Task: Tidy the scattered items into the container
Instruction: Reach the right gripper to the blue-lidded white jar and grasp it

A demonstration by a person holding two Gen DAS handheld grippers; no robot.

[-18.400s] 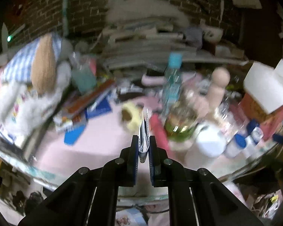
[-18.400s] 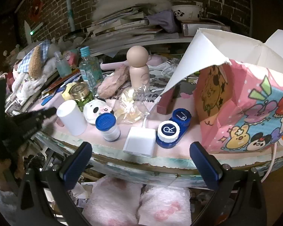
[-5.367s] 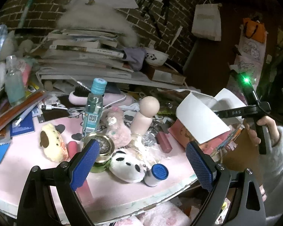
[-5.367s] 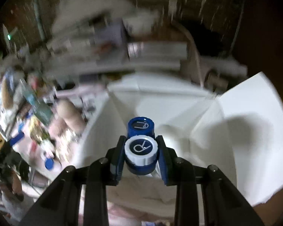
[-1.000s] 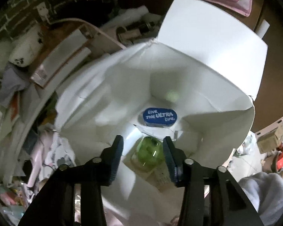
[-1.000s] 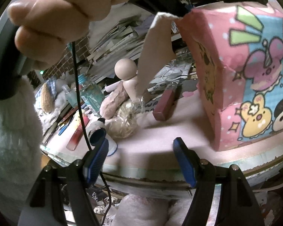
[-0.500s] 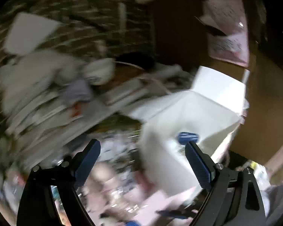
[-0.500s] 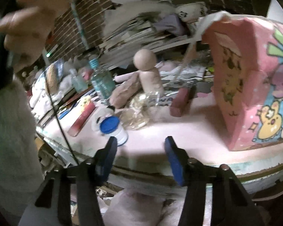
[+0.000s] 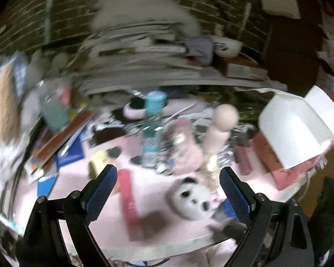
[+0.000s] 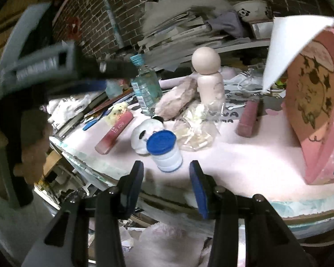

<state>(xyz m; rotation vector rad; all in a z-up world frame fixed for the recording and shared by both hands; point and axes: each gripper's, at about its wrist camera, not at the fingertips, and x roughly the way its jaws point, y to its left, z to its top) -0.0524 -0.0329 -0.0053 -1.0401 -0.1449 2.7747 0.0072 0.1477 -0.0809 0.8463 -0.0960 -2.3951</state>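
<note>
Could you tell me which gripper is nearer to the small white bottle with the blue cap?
Right. The right gripper sits just short of the small white bottle with the blue cap, lined up but not touching. The left gripper hangs wide open farther back, nearer the panda plush.

The left wrist view is smeared throughout: the panda plush (image 9: pixel 192 198) is a soft blob, and the print on the red stick (image 9: pixel 129 198) left of it is unreadable. In the right wrist view, the pink cartoon bag (image 10: pixel 318 111) is cut by the right edge, its inside hidden. The left gripper's body (image 10: pixel 44 66) is blurred.
</note>
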